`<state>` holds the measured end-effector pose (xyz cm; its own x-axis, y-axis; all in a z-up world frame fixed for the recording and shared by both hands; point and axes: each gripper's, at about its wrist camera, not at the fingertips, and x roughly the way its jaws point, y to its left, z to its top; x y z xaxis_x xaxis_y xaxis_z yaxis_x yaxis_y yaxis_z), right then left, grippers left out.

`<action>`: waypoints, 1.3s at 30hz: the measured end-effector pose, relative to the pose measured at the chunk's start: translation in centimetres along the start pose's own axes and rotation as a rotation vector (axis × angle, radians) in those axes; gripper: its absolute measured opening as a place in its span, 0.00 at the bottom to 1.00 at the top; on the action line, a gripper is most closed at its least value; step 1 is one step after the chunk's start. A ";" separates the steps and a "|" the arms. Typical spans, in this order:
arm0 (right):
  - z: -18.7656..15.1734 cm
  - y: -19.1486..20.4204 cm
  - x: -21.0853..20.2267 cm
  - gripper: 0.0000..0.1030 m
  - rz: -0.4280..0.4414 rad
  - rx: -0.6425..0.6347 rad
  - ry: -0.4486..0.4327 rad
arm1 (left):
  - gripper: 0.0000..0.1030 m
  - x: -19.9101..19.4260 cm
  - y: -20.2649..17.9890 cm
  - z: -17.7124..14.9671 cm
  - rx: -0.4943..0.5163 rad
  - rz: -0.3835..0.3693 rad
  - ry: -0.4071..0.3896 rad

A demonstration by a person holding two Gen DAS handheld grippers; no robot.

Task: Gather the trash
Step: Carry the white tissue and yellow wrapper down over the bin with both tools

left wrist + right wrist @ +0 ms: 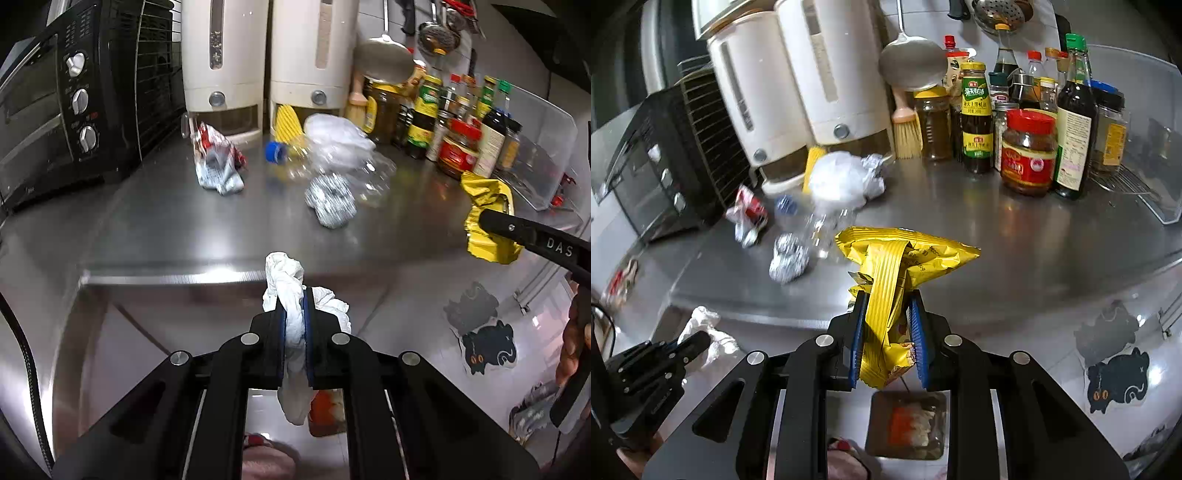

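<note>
My left gripper [295, 306] is shut on a crumpled white tissue [291, 291], held just off the front edge of the steel counter [166, 218]. My right gripper [886, 306] is shut on a yellow snack wrapper [886, 266], also in front of the counter edge. In the left wrist view that wrapper [487, 218] hangs at the right in the other gripper. Left on the counter are a red and white wrapper [218, 162], a foil ball [328, 199], a crushed clear bottle [332, 162] with a blue cap, and a white plastic bag [336, 136]. A bin [908, 424] with trash sits on the floor below.
A black toaster oven [66, 110] stands at the counter's left, two cream dispensers [266, 66] at the back. Sauce bottles and jars [1030, 144] crowd the back right beside a clear plastic rack [1145, 147]. A ladle and a brush [905, 129] lean near them.
</note>
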<state>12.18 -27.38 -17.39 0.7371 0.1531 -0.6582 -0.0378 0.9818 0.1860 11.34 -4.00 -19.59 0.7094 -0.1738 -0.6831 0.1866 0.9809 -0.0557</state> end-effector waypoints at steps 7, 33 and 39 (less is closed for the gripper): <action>-4.8 -0.1 -0.7 0.24 0.010 -0.001 0.030 | 0.07 -0.4 -1.5 -4.8 0.015 -0.023 0.023; -20.7 -5.6 15.2 0.24 -0.016 0.140 0.419 | 0.07 17.9 -5.3 -19.4 0.024 -0.099 0.374; -22.1 -6.5 18.9 0.24 -0.027 0.152 0.500 | 0.07 22.6 -5.8 -21.0 0.028 -0.116 0.467</action>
<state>11.48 -28.40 -47.17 0.3225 0.1998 -0.9252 0.1026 0.9643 0.2441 12.07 -11.79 -50.00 0.3027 -0.2175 -0.9279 0.2690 0.9535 -0.1357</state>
